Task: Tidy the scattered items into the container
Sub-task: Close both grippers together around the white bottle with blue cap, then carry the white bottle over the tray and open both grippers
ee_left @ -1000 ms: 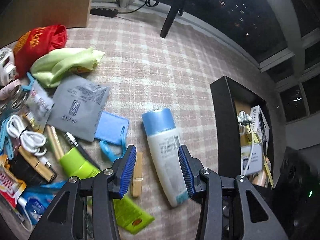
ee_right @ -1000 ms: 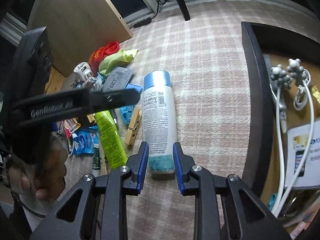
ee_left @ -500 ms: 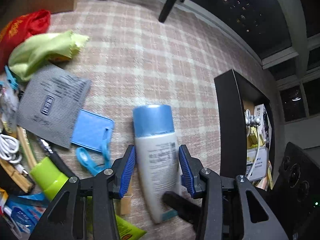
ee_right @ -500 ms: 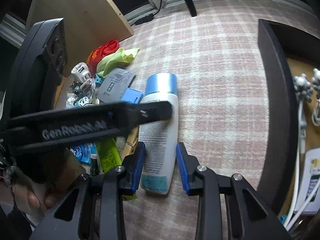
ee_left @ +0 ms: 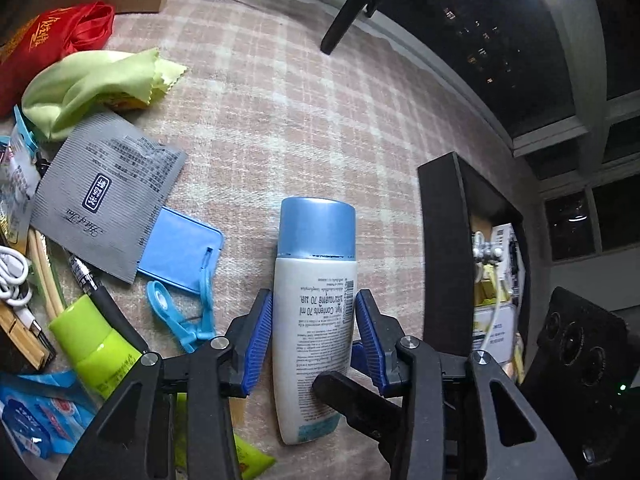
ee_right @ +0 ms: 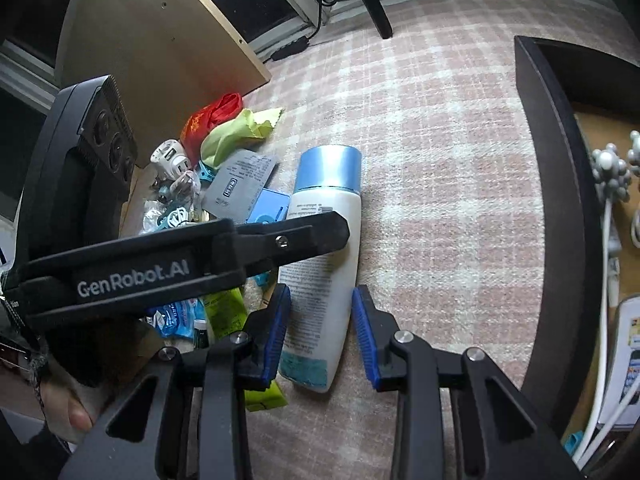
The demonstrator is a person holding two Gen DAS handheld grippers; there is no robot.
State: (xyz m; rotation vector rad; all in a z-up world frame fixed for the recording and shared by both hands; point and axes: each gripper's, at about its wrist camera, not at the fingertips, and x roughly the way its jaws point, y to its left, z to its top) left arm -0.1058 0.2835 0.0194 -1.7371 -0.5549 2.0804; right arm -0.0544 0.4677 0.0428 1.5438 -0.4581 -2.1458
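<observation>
Left claw now astride bottle

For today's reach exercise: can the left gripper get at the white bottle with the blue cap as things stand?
Probably yes. The white plastic bottle with the blue cap lies flat between the left gripper's open jaws, nothing between them, though the right gripper also straddles its base.

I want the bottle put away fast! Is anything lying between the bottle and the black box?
Nothing visible: only bare checked cloth lies between the bottle and the black box. Both claws, left and right, are open around it.
</observation>
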